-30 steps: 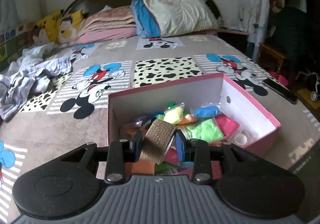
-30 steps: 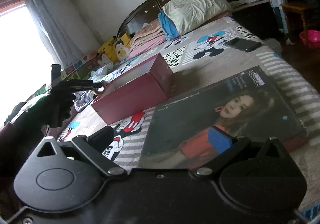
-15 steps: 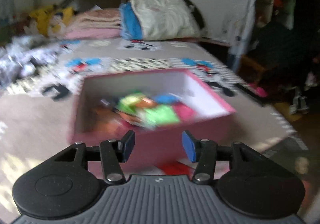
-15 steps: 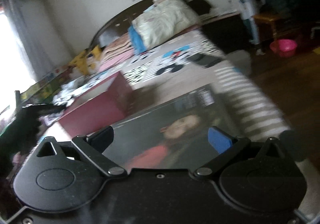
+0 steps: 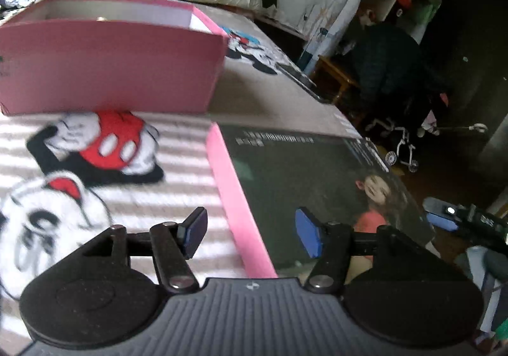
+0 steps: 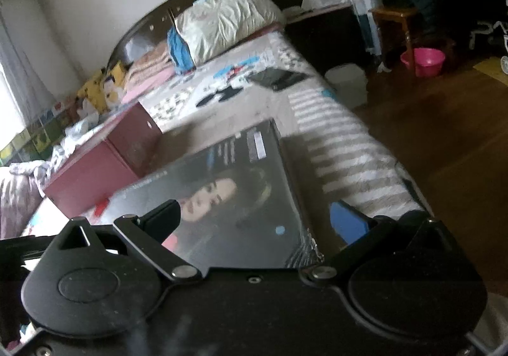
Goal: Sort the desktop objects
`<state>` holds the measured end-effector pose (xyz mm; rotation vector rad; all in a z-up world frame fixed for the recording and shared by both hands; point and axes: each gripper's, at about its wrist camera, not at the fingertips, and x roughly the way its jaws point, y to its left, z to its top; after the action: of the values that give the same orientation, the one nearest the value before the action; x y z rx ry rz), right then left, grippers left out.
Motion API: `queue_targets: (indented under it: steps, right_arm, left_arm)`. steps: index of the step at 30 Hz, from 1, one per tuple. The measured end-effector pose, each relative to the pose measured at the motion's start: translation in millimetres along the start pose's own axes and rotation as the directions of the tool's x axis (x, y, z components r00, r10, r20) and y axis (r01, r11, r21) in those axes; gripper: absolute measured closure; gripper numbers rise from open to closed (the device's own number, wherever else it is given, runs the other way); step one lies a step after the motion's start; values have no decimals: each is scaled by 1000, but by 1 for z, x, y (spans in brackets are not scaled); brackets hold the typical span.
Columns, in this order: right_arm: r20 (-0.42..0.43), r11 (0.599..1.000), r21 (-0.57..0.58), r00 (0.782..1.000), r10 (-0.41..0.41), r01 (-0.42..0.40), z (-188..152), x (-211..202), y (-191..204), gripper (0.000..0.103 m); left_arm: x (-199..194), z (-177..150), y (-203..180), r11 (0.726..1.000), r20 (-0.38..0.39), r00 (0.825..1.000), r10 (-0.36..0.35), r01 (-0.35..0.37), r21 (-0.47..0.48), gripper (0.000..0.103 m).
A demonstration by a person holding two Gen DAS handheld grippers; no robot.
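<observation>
- The pink box (image 5: 108, 67) sits on the bed (image 5: 260, 95), and its flat lid (image 5: 304, 184) (dark top with a printed photo, pink edge) lies just beside it, nearer the cameras.
- What is inside the box cannot be seen from here, because the near wall hides it.
- The left gripper (image 5: 250, 235) is open wide and holds nothing. It hangs low over the lid's pink left edge, with one finger over the striped blanket and the other over the lid's dark top.
- The right gripper (image 6: 257, 222) is open wide too, and empty. It hangs over the near right corner of the lid (image 6: 228, 187), pointing toward the box (image 6: 104, 162).
- Both tools seem aimed at the lid, so the step looks like picking the lid up with two grips (this is a guess).
- To do it well, each gripper should slide a finger under the lid's edge and the other finger on top, then squeeze.
- The lid is wide and thin, so it may tip if only one side is lifted. Both sides should rise together and stay flat.
- The blanket is soft, so a finger may snag the cloth; a gentle, low push would help.
- The pictures are blurry, so whether a finger touches the lid cannot be told.
- The left gripper tilts a bit to the right. The right gripper tilts toward the left.
</observation>
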<state>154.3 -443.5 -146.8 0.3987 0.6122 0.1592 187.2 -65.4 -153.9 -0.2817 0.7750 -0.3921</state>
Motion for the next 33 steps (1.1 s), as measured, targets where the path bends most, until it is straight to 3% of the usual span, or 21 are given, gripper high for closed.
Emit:
queue_targets:
  steps: [4, 9, 13, 23, 33]
  right_arm:
    - [-38, 1000, 2, 999, 13, -13, -5, 13, 2, 1]
    - [-67, 995, -94, 998, -22, 15, -11, 16, 17, 1]
    - [-89, 989, -143, 996, -32, 19, -17, 6, 29, 0]
    - [-93, 984, -177, 995, -31, 14, -41, -35, 70, 0]
    - [-67, 975, -198, 993, 94, -106, -42, -55, 122, 0]
  left_arm:
    - [8, -8, -11, 1000, 2, 1000, 3, -3, 20, 42]
    - [16, -17, -24, 997, 5, 1000, 12, -12, 76, 42]
    - [8, -21, -31, 985, 2, 1000, 11, -11, 172, 42]
    - [-47, -31, -12, 978, 4, 1000, -24, 23, 210, 42]
    - [-110, -27, 24, 985, 67, 997, -30, 18, 173, 44]
